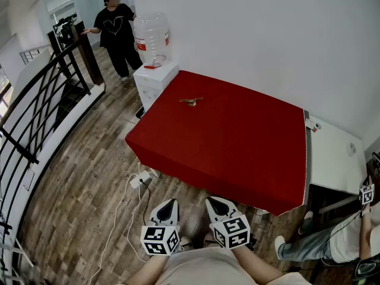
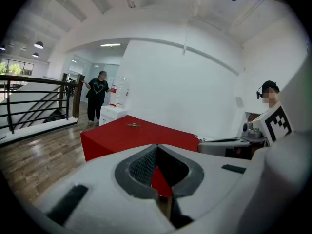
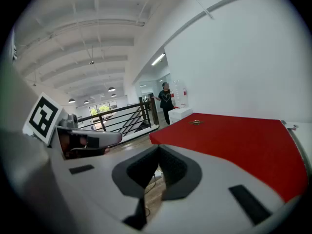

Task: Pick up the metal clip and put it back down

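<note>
The small brass-coloured metal clip [image 1: 190,101] lies on the red table [image 1: 237,153] near its far left corner. It also shows as a tiny shape in the left gripper view [image 2: 132,125] and in the right gripper view [image 3: 196,122]. Both grippers hang close to my body, short of the table's near edge and far from the clip. My left gripper [image 1: 169,203] is shut with nothing in it, its tips meeting [image 2: 156,146]. My right gripper [image 1: 212,202] is shut and empty too, jaws closed [image 3: 159,148].
A white cabinet [image 1: 155,79] with a water jug [image 1: 151,37] stands at the table's far left. A person in black [image 1: 119,31] stands beyond it by a black stair railing [image 1: 41,100]. A white desk [image 1: 335,156] adjoins the table's right side, where another person [image 1: 332,242] sits. Cables [image 1: 138,189] lie on the wooden floor.
</note>
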Motion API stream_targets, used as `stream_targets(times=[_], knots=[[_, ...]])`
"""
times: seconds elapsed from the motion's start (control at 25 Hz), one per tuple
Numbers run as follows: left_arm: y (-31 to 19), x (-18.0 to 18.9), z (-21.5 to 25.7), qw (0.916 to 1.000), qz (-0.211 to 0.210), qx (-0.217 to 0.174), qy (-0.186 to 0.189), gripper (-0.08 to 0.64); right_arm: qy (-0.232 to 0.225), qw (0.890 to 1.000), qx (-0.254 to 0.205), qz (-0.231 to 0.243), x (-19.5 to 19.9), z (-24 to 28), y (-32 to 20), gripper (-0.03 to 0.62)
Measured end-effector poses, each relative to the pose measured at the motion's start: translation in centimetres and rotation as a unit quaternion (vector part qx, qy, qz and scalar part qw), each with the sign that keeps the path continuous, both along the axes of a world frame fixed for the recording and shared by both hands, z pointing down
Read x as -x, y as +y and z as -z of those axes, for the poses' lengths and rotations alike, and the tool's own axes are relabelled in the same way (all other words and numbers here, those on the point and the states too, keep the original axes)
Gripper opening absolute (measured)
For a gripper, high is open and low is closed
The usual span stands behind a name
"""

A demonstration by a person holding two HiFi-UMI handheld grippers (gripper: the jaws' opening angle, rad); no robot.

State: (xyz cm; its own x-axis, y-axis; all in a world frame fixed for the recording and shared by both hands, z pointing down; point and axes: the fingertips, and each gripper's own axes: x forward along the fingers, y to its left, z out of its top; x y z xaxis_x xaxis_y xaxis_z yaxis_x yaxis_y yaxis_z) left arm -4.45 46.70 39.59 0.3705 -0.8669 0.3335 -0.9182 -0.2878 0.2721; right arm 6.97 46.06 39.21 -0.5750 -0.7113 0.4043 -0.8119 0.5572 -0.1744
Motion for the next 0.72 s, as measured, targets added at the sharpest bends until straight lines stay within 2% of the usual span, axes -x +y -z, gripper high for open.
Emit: stream_targets(times=[0.24, 0.48, 0.72], knots=[[-0.1, 2.2, 0.3, 1.0000, -0.006, -0.003, -0.002, 0.006, -0.005, 1.000, -0.008, -0.011, 2.1, 0.4, -0.1, 0.006], [-1.3, 2.7, -0.3, 0.9999, -0.012, 0.001, -0.003, 0.006, -0.003, 1.000, -0.003, -0.020, 2.2, -0.2, -1.6, 0.006], [-6.1, 2.9, -1.7, 0.9999, -0.015, 0.006, -0.005, 0.006, -0.015, 0.999, 0.014, -0.026, 1.9, -2.2, -6.9, 0.006]])
